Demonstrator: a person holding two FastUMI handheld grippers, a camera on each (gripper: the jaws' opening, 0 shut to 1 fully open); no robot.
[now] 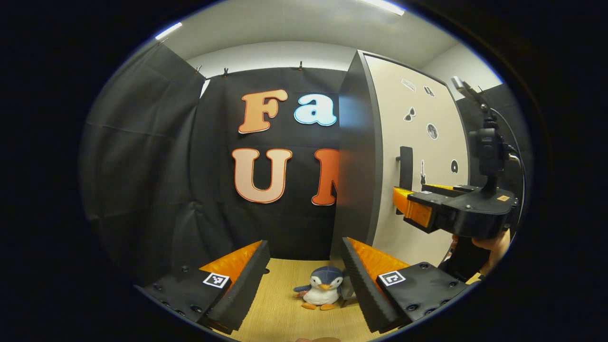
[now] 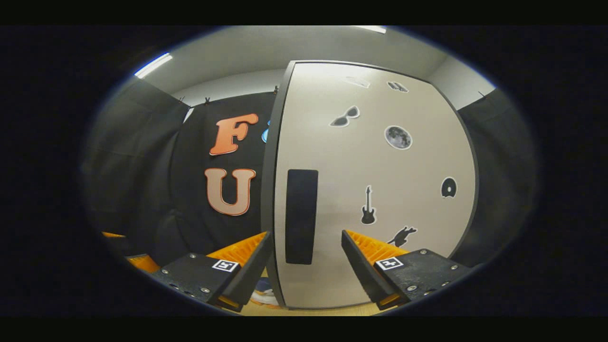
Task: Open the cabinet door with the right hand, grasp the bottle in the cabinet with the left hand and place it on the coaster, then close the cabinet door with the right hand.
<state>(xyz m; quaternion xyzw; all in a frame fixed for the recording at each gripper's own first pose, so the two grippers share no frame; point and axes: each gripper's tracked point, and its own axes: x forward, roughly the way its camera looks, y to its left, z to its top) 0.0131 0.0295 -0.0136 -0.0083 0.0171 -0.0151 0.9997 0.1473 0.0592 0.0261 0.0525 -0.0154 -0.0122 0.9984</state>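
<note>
The cabinet (image 2: pixel 380 180) stands shut, its cream door covered in small stickers, with a black vertical handle (image 2: pixel 301 216) near the left edge. My right gripper (image 2: pixel 306 256) is open, one finger on each side of the handle's lower end, close to the door. In the left gripper view the same cabinet (image 1: pixel 418 142) is at the right. There a hand holds the right gripper (image 1: pixel 403 202), whose tips reach the handle (image 1: pixel 405 167). My left gripper (image 1: pixel 304 280) hangs open over the wooden table (image 1: pixel 280 294) with nothing between its fingers.
A small penguin plush (image 1: pixel 323 292) sits on the table by the cabinet's dark left side (image 1: pixel 356 166). The black cloth wall closes off the back and the left. A hand (image 1: pixel 491 247) holds the right gripper from below.
</note>
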